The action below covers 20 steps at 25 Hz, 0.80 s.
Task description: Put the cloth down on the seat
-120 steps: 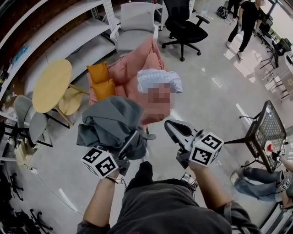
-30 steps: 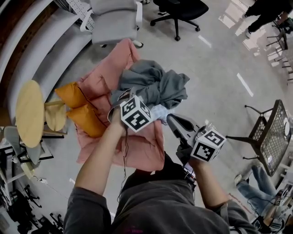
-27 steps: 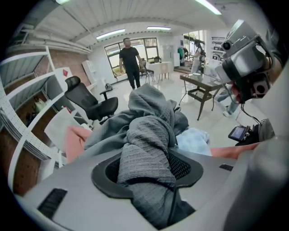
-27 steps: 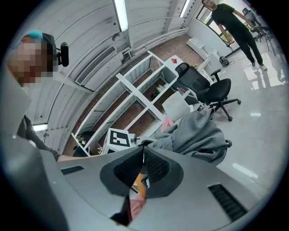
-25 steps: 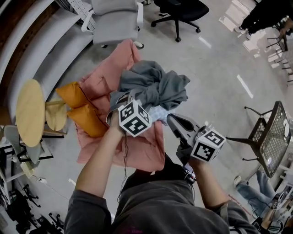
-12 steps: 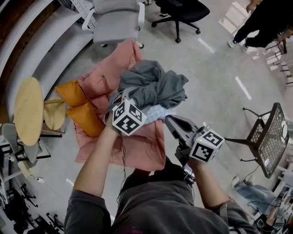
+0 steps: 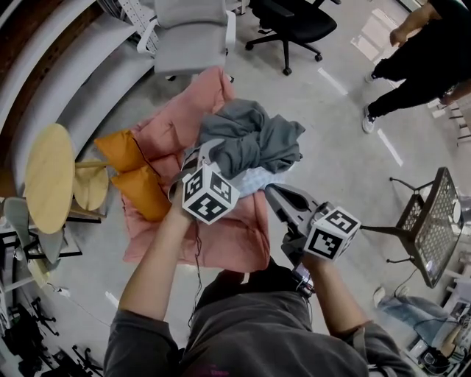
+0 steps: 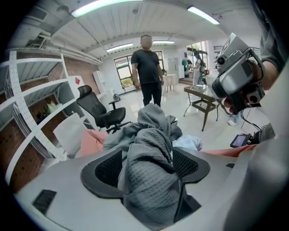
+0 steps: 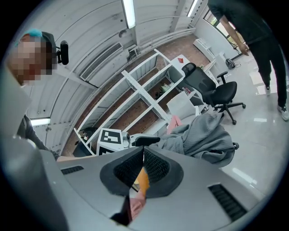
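Note:
The grey cloth (image 7: pixel 250 140) lies bunched on the back part of the pink seat (image 7: pixel 224 239), partly over a light blue cloth (image 7: pixel 257 179). My left gripper (image 7: pixel 206 152) is at the cloth's near edge. Its jaws are opening. A fold of the cloth (image 8: pixel 149 176) still lies between them, with both mesh pads (image 8: pixel 107 168) showing beside it. My right gripper (image 7: pixel 271 193) hovers over the seat's right edge, shut and empty; in its own view the right gripper (image 9: pixel 143 151) has its tips together, with the cloth (image 9: pixel 203 135) beyond.
Two orange cushions (image 7: pixel 136 173) sit on the seat's left side. A round yellow table (image 7: pixel 48 177) stands further left. A grey armchair (image 7: pixel 191 33) and a black office chair (image 7: pixel 294 15) stand behind. A mesh metal chair (image 7: pixel 434 221) is at right. A person (image 7: pixel 419 66) walks at top right.
The cloth, earlier carried in the air, now rests on the seat. My left gripper has drawn back a little toward me. A person has walked in at top right.

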Motion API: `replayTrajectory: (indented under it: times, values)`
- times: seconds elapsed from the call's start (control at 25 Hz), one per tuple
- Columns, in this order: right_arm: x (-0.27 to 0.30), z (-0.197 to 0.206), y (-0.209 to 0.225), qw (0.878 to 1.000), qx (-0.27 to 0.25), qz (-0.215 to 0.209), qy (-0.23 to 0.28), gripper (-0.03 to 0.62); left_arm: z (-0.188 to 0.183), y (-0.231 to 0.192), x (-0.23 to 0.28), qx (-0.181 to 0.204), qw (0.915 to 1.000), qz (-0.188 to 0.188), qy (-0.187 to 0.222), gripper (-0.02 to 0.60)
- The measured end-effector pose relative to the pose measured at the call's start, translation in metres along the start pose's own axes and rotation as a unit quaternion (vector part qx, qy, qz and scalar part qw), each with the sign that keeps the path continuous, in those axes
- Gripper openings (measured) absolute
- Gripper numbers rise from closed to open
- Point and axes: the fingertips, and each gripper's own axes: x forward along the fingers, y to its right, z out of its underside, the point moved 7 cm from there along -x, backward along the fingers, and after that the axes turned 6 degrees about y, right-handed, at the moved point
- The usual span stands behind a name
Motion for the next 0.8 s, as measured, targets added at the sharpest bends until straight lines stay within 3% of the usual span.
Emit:
replayTrajectory:
  times: [0.28,0.56,0.8]
  values:
    - [0.001,-0.004,-0.017,1.000,-0.025,-0.002,0.002,0.015,-0.007,-0.001,-0.031,-0.020,0.9990,-0.020,0.034,0.354]
    - [0.000,-0.005,-0.034,0.999,-0.033,-0.003,0.006,0.015,-0.003,0.007,-0.066,-0.074,0.9917,-0.057,0.088,0.133]
    - [0.001,-0.008,-0.043,0.999,-0.042,-0.005,0.006,0.015,-0.002,0.020,-0.086,-0.110,0.9848,-0.065,0.117,0.035]
